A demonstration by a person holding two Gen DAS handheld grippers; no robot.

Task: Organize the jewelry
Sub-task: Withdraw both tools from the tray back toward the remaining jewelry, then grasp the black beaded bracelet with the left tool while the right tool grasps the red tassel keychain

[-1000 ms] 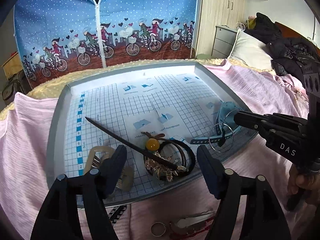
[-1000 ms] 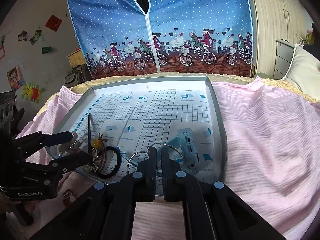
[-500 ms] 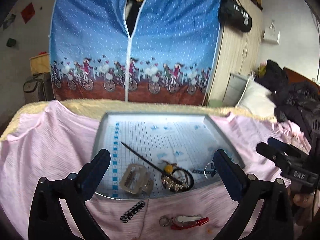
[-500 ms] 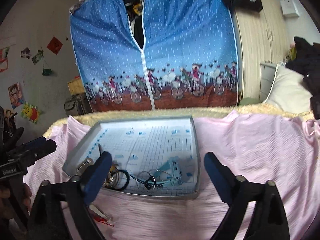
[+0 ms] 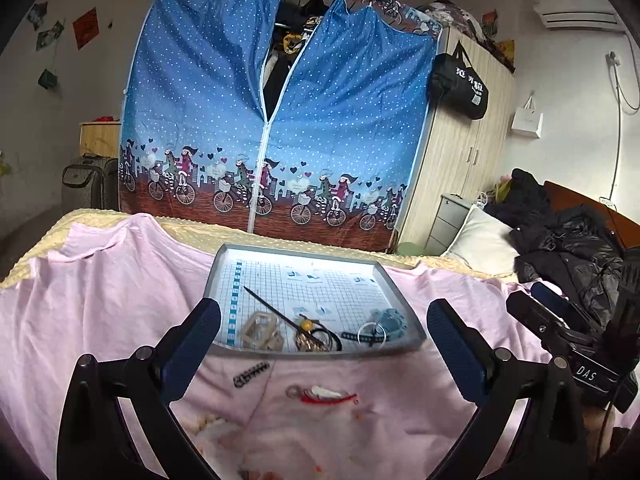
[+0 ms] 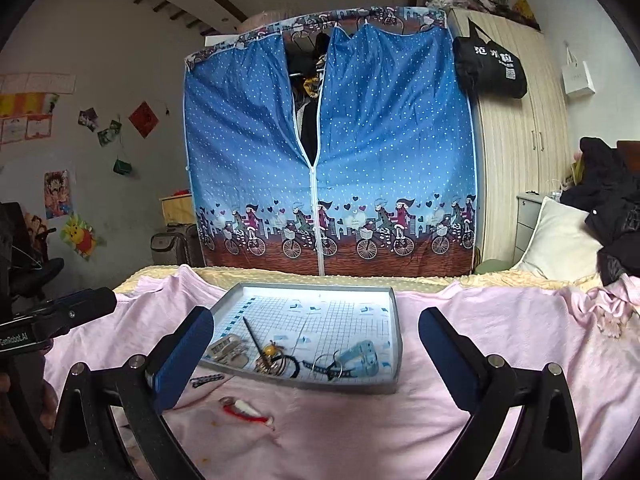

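A: How are the two tools held?

B: The left gripper is seen with its jaws spread wide and nothing between them; it is raised above the pink sheet, short of the tray. The right gripper is likewise spread wide and empty, and is pointed at the same tray.

A: Where is the jewelry found?

B: Most of it is gathered along the near edge of the tray. A beige hair claw is laid at the left, a black hair stick is slanted across the grid beside it, and an amber bead is seen at its lower end, on top of a black hair tie. A metal ring and a pale blue item are placed at the right.

A: Is anything left outside the tray?

B: A black beaded clip and a red-and-white charm are spotted on the sheet, just in front of the tray's near wall
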